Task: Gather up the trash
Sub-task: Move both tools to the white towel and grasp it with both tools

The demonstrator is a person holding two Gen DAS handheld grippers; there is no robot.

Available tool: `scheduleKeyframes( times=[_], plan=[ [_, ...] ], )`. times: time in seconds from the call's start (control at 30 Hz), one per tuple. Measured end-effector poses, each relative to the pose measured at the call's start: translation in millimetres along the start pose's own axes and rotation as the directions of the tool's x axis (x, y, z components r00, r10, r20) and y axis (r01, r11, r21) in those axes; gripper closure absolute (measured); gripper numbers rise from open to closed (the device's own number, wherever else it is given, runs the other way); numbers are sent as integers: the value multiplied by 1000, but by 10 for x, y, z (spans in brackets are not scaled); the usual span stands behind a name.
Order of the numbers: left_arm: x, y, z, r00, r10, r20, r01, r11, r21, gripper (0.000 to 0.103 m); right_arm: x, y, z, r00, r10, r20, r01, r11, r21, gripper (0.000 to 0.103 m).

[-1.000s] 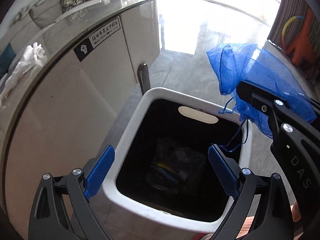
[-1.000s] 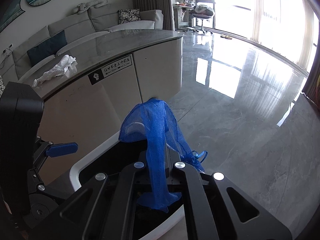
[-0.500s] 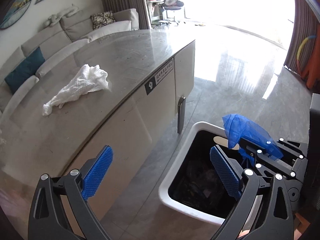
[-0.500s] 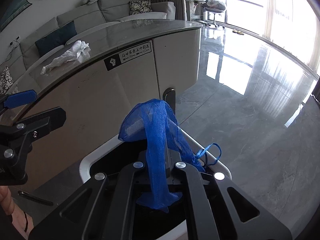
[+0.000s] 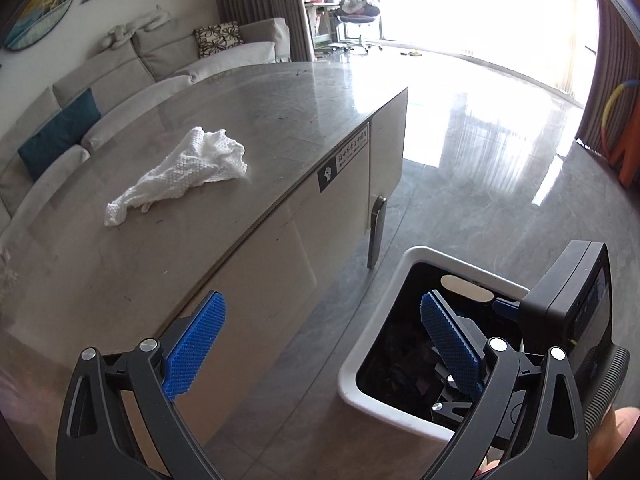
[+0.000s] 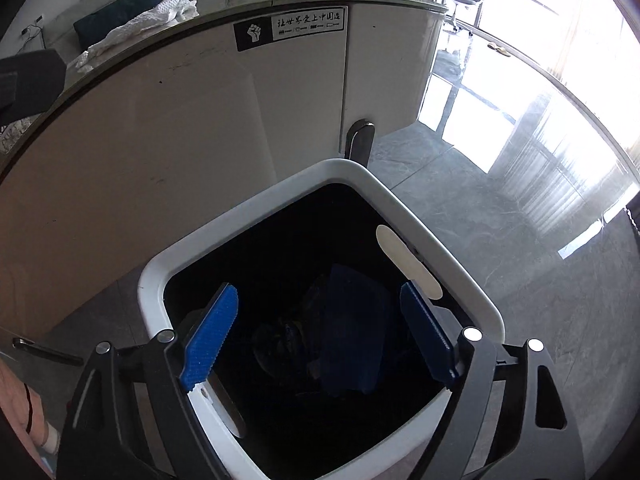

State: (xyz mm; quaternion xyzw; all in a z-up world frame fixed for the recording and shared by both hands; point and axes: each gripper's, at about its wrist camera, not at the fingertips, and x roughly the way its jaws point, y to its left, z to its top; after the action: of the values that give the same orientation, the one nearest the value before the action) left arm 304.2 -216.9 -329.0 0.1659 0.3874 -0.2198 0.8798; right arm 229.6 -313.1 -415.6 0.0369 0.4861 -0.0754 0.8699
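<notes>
Left view: the whole desk (image 5: 280,92) top, with a crumpled white cloth (image 5: 180,170) lying toward its left edge, well apart from the bin (image 5: 360,364) on the floor beside the desk's front panel.
Right view: straight down into the bin (image 6: 452,264); only the desk's front edge (image 6: 120,64) shows, with the white cloth (image 6: 148,20) seen edge-on above it.
Bin: white rim, dark inside; the blue mesh bag (image 6: 352,328) lies in it on top of dark trash that is too dim to make out.
Left hand-held gripper (image 5: 320,348): spread wide, holding nothing, one blue pad over the desk's front panel, the other over the bin's opening.
Right hand-held gripper (image 6: 316,340): spread wide and holding nothing, above the bin's opening with the mesh bag below, between its pads.
</notes>
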Motion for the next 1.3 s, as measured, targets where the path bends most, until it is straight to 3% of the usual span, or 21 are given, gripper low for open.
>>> scheduleKeyframes(
  times=[0.13, 0.3, 0.7, 0.83, 1.07, 1.3],
  plan=[
    [9, 39, -20, 1000, 13, -5, -13, 1000, -5, 5, -70, -11, 27, 999, -23, 44, 22, 1000, 4, 5],
    [-26, 122, 3, 999, 36, 11, -36, 999, -7, 5, -337, -2, 96, 984, -49, 173, 49, 999, 6, 5],
    [-130, 750, 158, 991, 119, 59, -113, 989, -93, 5, -923, 343, 457, 899, -45, 436, 61, 998, -23, 5],
    [-97, 1052, 301, 987, 145, 66, -136, 982, -129, 5, -1002, 519, 712, 877, -24, 479, 51, 998, -43, 5],
    [143, 1546, 616, 983, 172, 58, -157, 968, -193, 5, -963, 741, 1320, 863, 20, 505, 12, 998, -59, 5],
    [591, 1927, 880, 990, 144, -14, -143, 964, -223, 4, -670, 911, 1829, 866, 6, 500, 31, 997, -65, 5]
  ],
)
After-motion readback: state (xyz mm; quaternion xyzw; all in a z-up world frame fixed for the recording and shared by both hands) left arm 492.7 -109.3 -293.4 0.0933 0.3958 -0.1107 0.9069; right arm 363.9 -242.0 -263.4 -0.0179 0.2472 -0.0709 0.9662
